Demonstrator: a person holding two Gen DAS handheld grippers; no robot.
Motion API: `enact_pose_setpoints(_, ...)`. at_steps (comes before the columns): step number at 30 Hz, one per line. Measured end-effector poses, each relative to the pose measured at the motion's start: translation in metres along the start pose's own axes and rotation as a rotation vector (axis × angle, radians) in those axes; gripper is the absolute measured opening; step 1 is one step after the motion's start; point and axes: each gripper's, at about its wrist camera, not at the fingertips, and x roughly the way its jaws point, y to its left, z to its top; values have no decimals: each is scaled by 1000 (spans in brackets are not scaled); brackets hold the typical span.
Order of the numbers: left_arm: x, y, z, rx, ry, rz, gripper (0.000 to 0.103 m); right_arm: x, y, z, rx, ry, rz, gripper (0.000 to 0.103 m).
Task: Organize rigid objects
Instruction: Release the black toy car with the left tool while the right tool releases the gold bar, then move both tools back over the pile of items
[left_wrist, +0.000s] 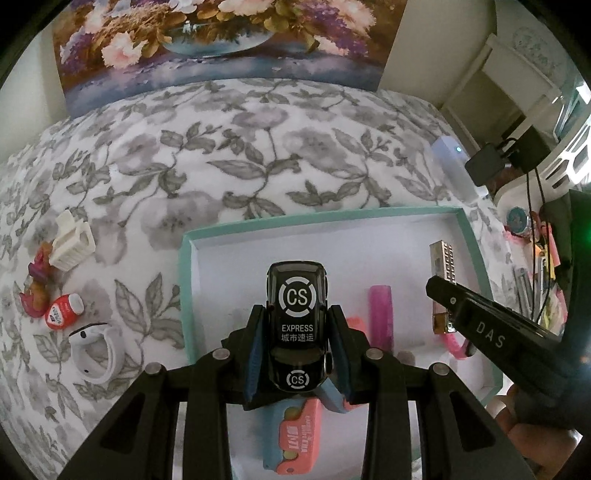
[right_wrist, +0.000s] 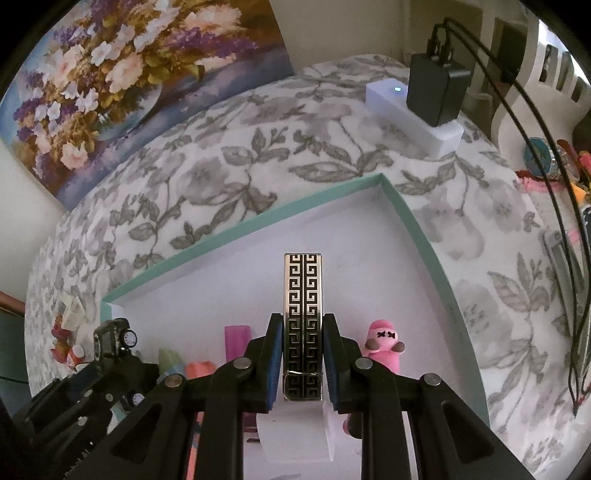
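Observation:
My left gripper (left_wrist: 297, 347) is shut on a black toy van (left_wrist: 297, 314) marked "CS EXPRESS", held over the teal-rimmed white tray (left_wrist: 325, 216). My right gripper (right_wrist: 303, 356) is shut on a slim gold lighter with a black key pattern (right_wrist: 303, 295), also above the tray (right_wrist: 240, 230). In the left wrist view the lighter (left_wrist: 443, 258) and the right gripper's black body (left_wrist: 480, 321) show at the tray's right side. Inside the tray lie a magenta tube (left_wrist: 380, 314), a pink-and-blue toy bus (left_wrist: 291, 439) and a pink plush figure (right_wrist: 384, 347).
On the floral cloth left of the tray lie a white hair claw (left_wrist: 72, 240), a small red bottle (left_wrist: 62, 310), a pink figurine (left_wrist: 35, 284) and a white earbud case (left_wrist: 94, 350). A white power strip (right_wrist: 413, 114) with a black adapter (right_wrist: 437, 88) sits behind.

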Motion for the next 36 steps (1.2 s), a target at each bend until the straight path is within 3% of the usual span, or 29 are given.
enact_pose_setpoints(8,1,-2,1,8,12,5,36,-5,5,2,-24,-6,-15,23)
enact_pose_setpoints(10,-3,-2,2,15,3,7,44,-9,7,4,-34,-15,-16,23)
enact_pose_setpoints(13,-11,1,4,11,-16,10,46,-14,11,6,-49,-26,-22,23)
enact_pose_setpoints(20,-28,32,12,-57,-70,55,48,-26,26,8,-99,-61,-32,23)
enact_pose_setpoints(28,-33,68,12,-129,-76,120,62,-20,58,-2,-180,-55,-47,25)
enact_pose_setpoints(30,-31,76,12,-147,-67,124,63,-18,66,-4,-205,-52,-51,31)
enact_pose_setpoints(33,-28,83,11,-161,-61,148,66,-17,75,-7,-228,-59,-64,48)
enact_pose_setpoints(35,-28,90,11,-173,-57,178,74,-18,79,-8,-232,-68,-70,59)
enact_pose_setpoints(36,-28,93,10,-177,-59,194,79,-19,81,-9,-234,-75,-66,60)
